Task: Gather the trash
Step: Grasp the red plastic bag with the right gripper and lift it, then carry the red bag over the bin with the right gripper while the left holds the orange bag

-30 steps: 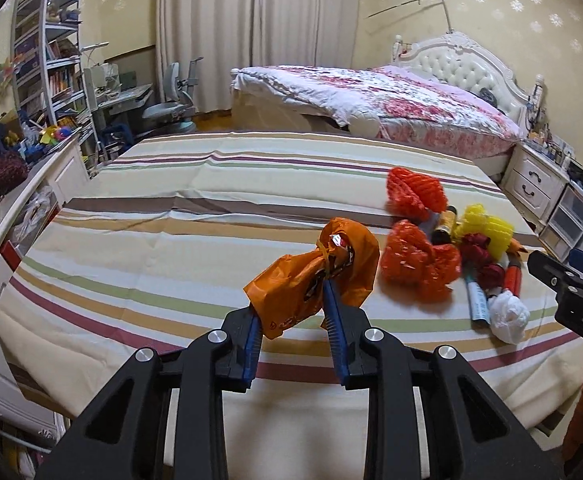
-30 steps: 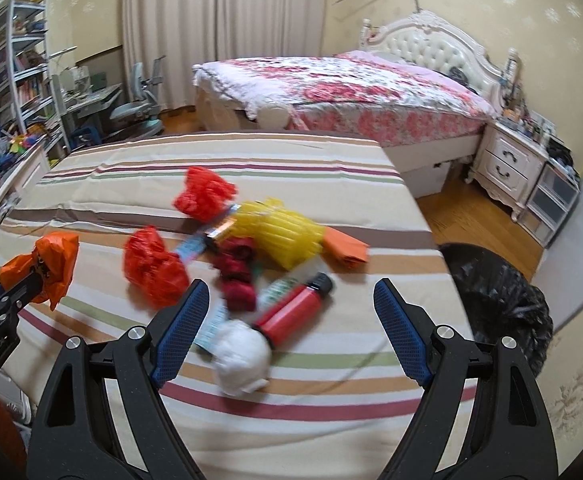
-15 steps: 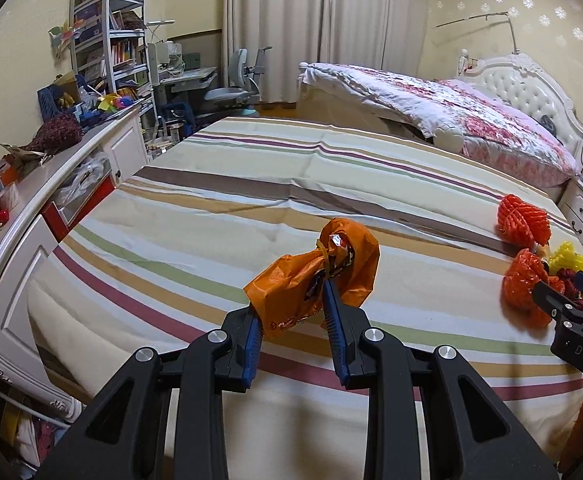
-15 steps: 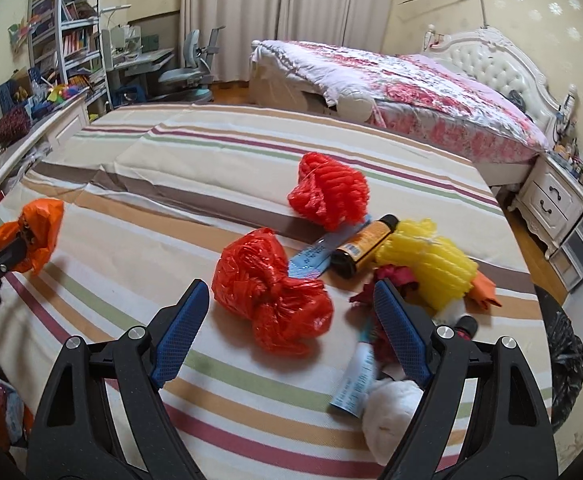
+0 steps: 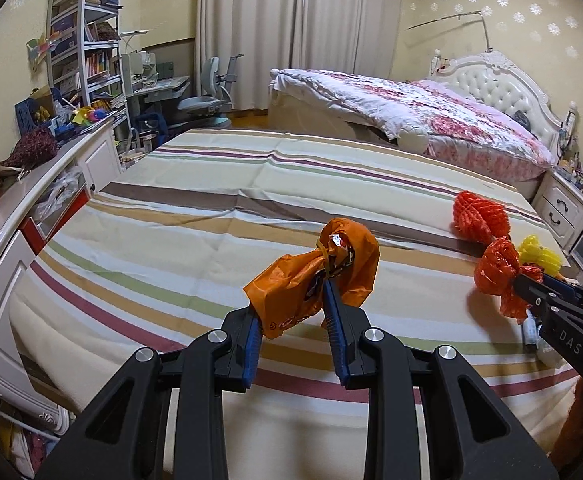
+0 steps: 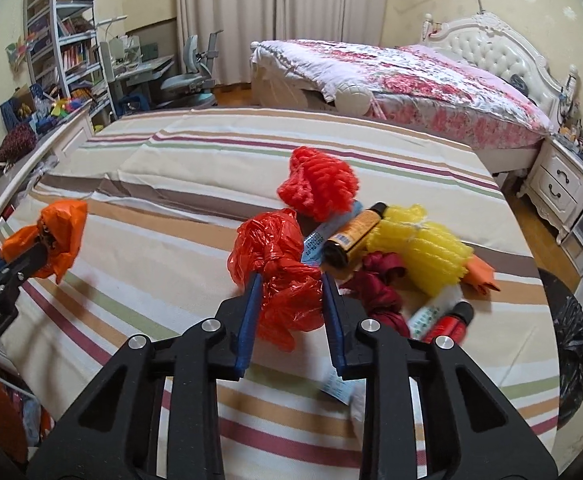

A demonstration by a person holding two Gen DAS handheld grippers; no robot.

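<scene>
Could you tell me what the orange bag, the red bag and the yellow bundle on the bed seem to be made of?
The orange bag looks like thin glossy plastic film: it crinkles and catches light. The red bag seems the same, shiny, slightly translucent and crumpled. The yellow bundle looks like matte foam netting, ribbed and puffy, though that is less certain.

Striped sheet point(image 5: 195, 240) left clear; trash pile point(image 6: 411, 248) crowds right.

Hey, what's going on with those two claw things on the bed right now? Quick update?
Left gripper shut on orange bag. Right gripper just closed on red bag. Rest of trash pile lies on striped bed. Nothing blocking.
</scene>
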